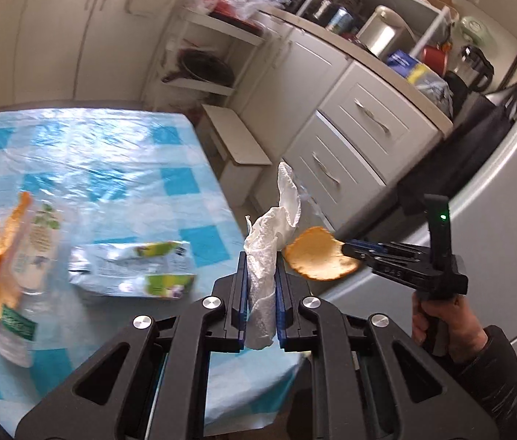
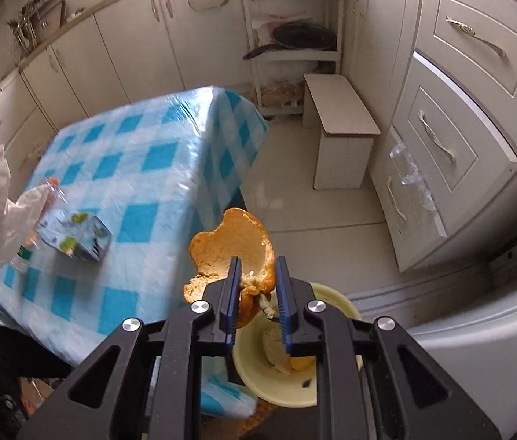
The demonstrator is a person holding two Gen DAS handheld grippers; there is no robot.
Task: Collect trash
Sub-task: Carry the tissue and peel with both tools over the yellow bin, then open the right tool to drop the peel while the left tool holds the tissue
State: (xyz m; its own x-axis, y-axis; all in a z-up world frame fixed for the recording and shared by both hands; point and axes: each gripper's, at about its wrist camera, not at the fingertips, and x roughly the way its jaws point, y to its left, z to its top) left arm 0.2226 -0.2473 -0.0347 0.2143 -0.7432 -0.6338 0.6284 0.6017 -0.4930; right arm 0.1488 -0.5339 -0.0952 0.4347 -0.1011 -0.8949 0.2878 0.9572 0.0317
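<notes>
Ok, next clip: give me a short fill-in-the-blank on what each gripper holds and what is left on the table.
1. The left gripper is shut on a crumpled white ____.
2. The right gripper is shut on a piece of orange ____.
3. Below the right gripper stands a pale yellow ____.
4. The tablecloth is checked white and ____.

Missing words: paper towel; peel; bin; blue

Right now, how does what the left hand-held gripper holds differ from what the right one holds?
The left hand-held gripper clamps a crumpled white paper towel standing upright between its fingers; the right hand-held gripper pinches an orange peel by its edge. The paper towel is soft and wrinkled, the orange peel a curved shell. Only the peel is above the yellow bin. Both are off the table.
</notes>
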